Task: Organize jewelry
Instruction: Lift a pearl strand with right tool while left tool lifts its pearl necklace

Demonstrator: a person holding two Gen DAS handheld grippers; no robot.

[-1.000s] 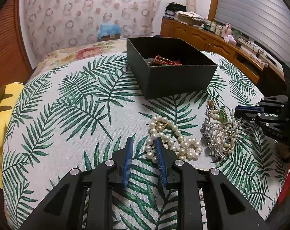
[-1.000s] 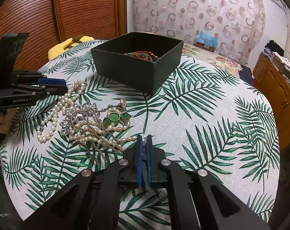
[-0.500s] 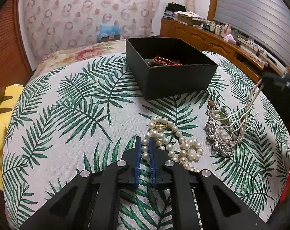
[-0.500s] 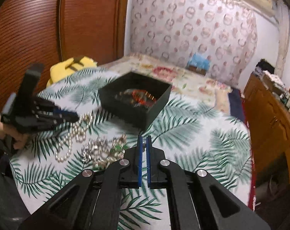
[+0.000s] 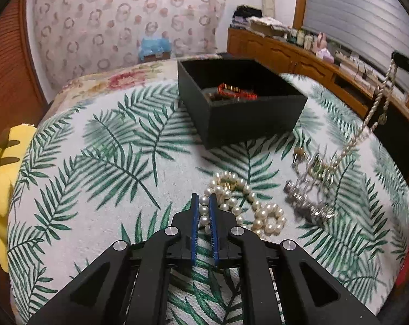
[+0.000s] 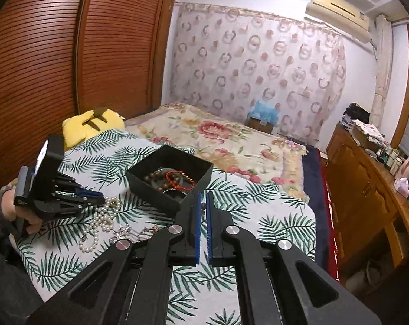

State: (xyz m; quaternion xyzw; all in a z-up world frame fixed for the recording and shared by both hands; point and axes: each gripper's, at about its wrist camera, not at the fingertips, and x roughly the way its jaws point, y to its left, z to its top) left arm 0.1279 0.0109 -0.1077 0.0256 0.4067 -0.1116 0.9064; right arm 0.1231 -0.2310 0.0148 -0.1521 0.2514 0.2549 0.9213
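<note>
The pearl necklace (image 5: 247, 203) lies on the palm-leaf cloth (image 5: 96, 168), in front of the black box (image 5: 239, 103). My left gripper (image 5: 203, 211) is clamped on one end of its strand. My right gripper (image 6: 203, 211), raised above the cloth, pinches a thin pearl strand (image 5: 366, 124) that hangs to the silver hair comb (image 5: 307, 197). Red beads (image 6: 180, 178) sit inside the box.

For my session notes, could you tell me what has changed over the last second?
The left gripper closed on the pearl necklace. The right gripper rose, lifting a thin pearl strand off the silver jewelry pile. The black box stayed put.
</note>
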